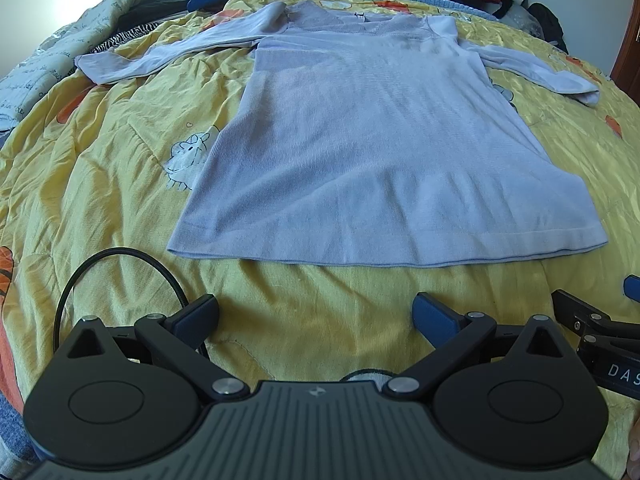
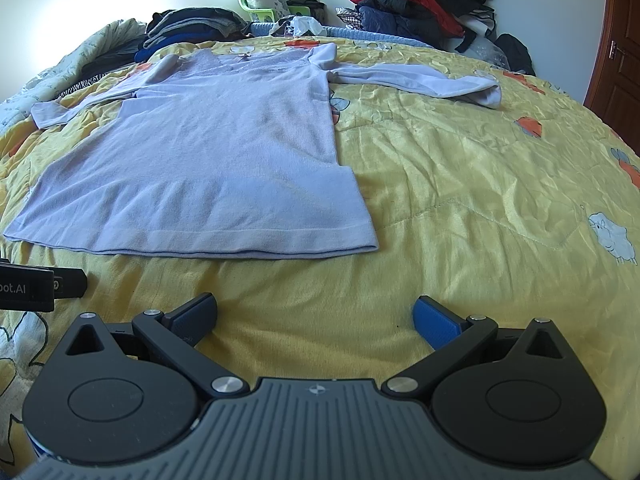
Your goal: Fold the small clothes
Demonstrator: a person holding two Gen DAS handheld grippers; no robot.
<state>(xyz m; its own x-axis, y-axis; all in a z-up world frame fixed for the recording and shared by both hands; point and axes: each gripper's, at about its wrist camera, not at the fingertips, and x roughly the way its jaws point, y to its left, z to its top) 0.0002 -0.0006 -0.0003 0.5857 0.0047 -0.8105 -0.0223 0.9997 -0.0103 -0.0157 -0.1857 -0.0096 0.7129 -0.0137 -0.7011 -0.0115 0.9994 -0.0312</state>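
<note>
A pale lavender long-sleeved top [image 1: 372, 132] lies flat on the yellow bedspread [image 1: 100, 184], hem towards me, both sleeves spread out to the sides. It also shows in the right wrist view [image 2: 208, 152], left of centre. My left gripper [image 1: 316, 316] is open and empty, hovering just in front of the hem. My right gripper [image 2: 316, 314] is open and empty, in front of the hem's right corner. The right gripper's tip shows at the right edge of the left wrist view [image 1: 600, 320].
Piles of dark and red clothes [image 2: 412, 4] and folded garments [image 2: 188, 24] crowd the far side of the bed. A grey patterned quilt [image 1: 52, 56] lies at the far left. A black cable [image 1: 120, 268] loops by the left gripper. A wooden door [image 2: 616, 52] stands at right.
</note>
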